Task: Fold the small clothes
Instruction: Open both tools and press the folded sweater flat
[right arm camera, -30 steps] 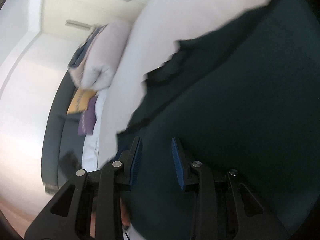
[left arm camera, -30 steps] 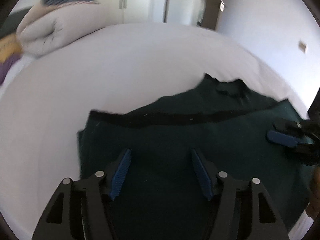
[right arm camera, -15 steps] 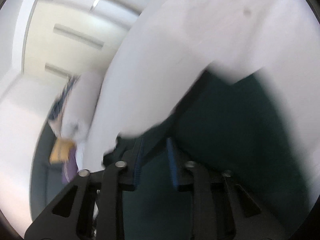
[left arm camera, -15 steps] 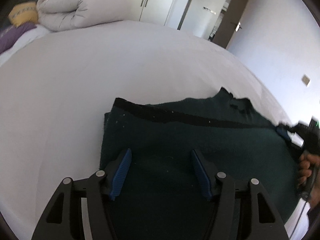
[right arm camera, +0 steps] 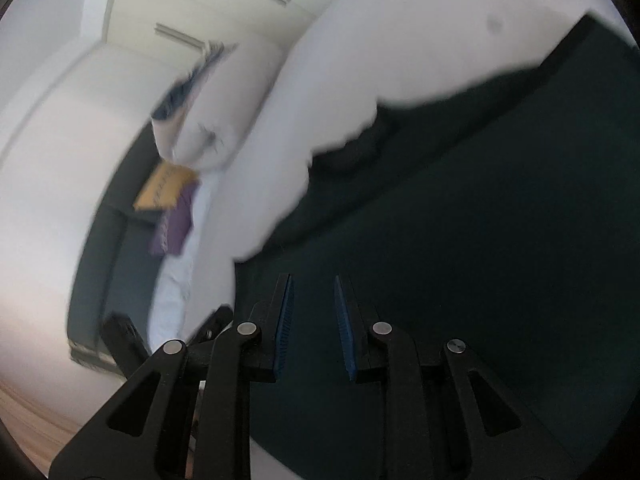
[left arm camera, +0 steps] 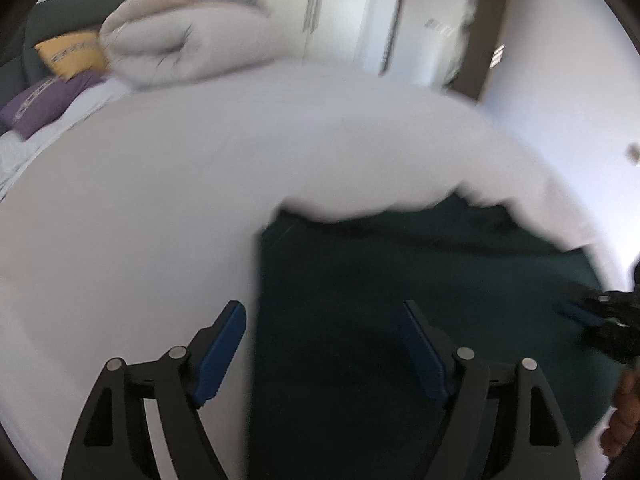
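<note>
A dark green garment (left arm camera: 420, 272) lies flat on the white bed sheet (left arm camera: 160, 200), with a darker band along its far edge. My left gripper (left arm camera: 320, 320) hovers over the garment's left edge. Its jaws are opening wide, one pad over the sheet and one over the cloth, and they grip nothing. At the right rim of the left wrist view, my right gripper (left arm camera: 580, 314) sits low over the garment's right side. In the right wrist view, the right gripper (right arm camera: 314, 312) has a narrow gap that is opening. Green cloth (right arm camera: 480, 240) shows beneath it, and the pads press on nothing.
A rolled pale duvet (left arm camera: 180, 52) sits at the head of the bed beside a yellow pillow (left arm camera: 72, 56) and a purple pillow (left arm camera: 44, 100). Wardrobe doors (left arm camera: 340, 8) stand behind. A person's hand (left arm camera: 624, 412) shows at the right rim.
The left gripper shifted left, so the garment's left edge now lies between its wider jaws. The right gripper's view swung across the garment, and its jaws narrowed, then eased apart slightly.
</note>
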`<state>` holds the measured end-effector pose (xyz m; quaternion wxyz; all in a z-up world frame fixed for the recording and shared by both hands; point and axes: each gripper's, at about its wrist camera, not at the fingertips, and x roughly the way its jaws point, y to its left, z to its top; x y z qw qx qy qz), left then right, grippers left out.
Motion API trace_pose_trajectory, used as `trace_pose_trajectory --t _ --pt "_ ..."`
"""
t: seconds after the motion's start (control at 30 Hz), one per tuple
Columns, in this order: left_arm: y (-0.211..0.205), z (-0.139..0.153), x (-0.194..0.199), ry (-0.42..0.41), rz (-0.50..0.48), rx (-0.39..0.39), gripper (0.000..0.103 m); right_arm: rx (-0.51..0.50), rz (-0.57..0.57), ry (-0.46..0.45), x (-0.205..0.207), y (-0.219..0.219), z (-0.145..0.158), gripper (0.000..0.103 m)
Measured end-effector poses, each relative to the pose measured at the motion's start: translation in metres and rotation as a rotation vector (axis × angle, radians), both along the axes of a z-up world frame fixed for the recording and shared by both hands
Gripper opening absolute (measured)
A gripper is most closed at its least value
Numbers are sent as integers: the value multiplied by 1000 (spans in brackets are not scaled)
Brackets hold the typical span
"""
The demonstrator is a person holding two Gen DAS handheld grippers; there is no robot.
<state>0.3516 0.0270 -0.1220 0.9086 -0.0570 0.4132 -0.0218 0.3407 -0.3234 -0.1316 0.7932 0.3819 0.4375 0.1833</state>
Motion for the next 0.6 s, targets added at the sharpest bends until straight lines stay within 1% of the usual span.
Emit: trace_pose_trajectory --t 0.03,0.07,0.1,0.13,0.2,0.23,0.27,0.3,0.33,0.37,0.4,0.43,0.47,0.5,0.53,0.57,0.6 --pt "12 -16 3 52 17 -27 80 8 -41 15 -1 -9 -13 16" --pt "23 -21 0 33 11 -92 80 57 -60 -1 -5 -17 -19 10" --pt "27 -19 -3 22 12 -102 80 109 -91 -22 -9 -31 -24 8" --pt "26 -17 -4 30 8 -66 80 108 -120 -33 -10 -40 -26 7" --pt "23 -16 -5 25 -3 -37 80 74 -221 -72 -27 -77 -22 7" --pt "25 -17 -6 25 -6 -45 80 50 -287 -56 -35 -96 -25 7" --pt "26 -16 -8 27 -4 -51 80 47 -352 -36 -44 -116 -30 7" --pt "28 -14 -9 31 5 -54 80 76 -394 -32 -47 -136 -33 7" --pt "29 -13 -11 33 11 -48 80 81 -429 -26 -53 -144 -34 8" --pt "28 -11 -14 35 17 -36 80 47 -482 -16 -63 -155 -29 12" --pt "25 -6 -21 35 23 -21 77 16 -511 -12 -72 -159 -24 12" --pt "20 -1 -31 22 21 -15 76 18 -516 -11 -77 -157 -20 13" --pt "14 3 -41 -1 8 -8 76 59 -488 -20 -82 -151 -16 13" --pt "9 10 -51 -24 -13 5 76 101 -427 -41 -84 -135 -10 13" --pt "-2 15 -63 -45 -46 27 77 113 -374 -54 -87 -126 -4 13" --pt "-11 14 -65 -48 -64 39 78 119 -270 -71 -82 -94 1 13" --pt "-20 13 -69 -42 -86 53 79 126 -208 -74 -81 -66 5 13"
